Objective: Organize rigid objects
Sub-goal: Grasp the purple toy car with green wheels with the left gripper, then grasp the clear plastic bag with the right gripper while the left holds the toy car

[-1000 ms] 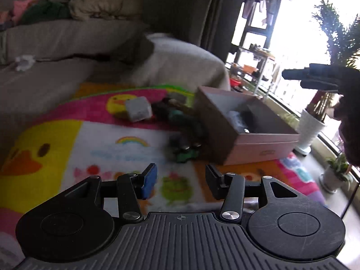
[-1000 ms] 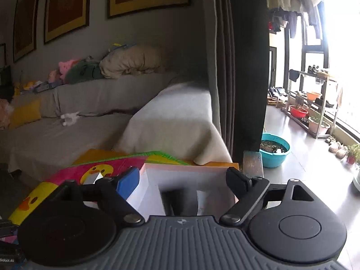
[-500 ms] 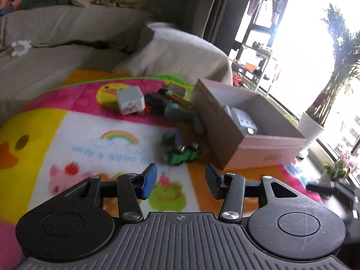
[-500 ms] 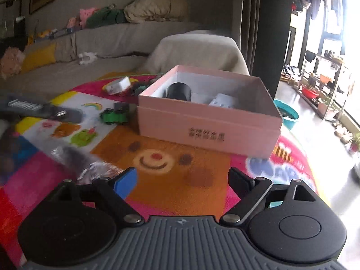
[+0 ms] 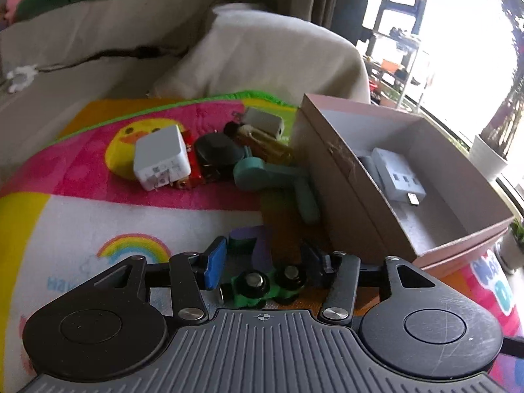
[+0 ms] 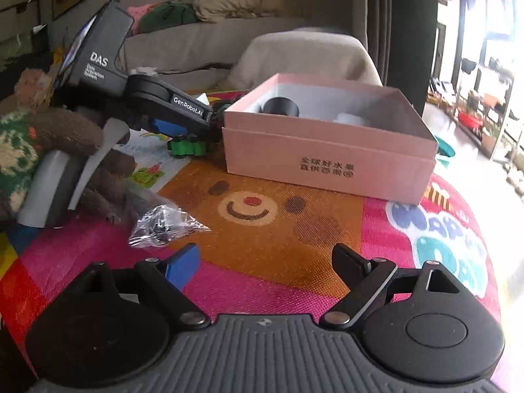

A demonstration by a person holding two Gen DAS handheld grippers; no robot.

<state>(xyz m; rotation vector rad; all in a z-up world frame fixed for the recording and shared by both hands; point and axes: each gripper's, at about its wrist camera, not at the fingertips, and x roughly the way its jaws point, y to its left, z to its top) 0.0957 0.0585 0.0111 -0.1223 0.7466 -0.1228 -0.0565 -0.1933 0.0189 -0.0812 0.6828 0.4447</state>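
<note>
A: Any readable text?
B: Left gripper (image 6: 196, 131) housing reads "DAS" and "GenRobot.AI" in the right wrist view. Pink box (image 6: 327, 150) has two lines of Chinese characters on its front wall, too small to read. White charger (image 5: 162, 162) has a label, illegible. Play mat (image 6: 262, 229) has cartoon lettering, partly cut off.
A: Task object?
B: Green toy car (image 5: 262, 290) on the mat, just left of the pink box, wheels facing the left wrist camera. Long axis runs roughly across, from one finger to the other.
A: Left gripper (image 5: 263, 263) state?
B: Spread moderately, fingers on either side of the car; contact unclear, not clamped.
A: Right gripper (image 6: 265, 262)?
B: Spread wide, holding nothing, over the bear face on the mat.
A: Other stuff?
B: Teal bracket piece (image 5: 278, 180), black round object (image 5: 217, 152), amber bottle (image 5: 262, 140) clustered beside the box. White USB adapter (image 5: 398, 180) inside the box. Crinkled clear bag (image 6: 163, 224) on the mat.
</note>
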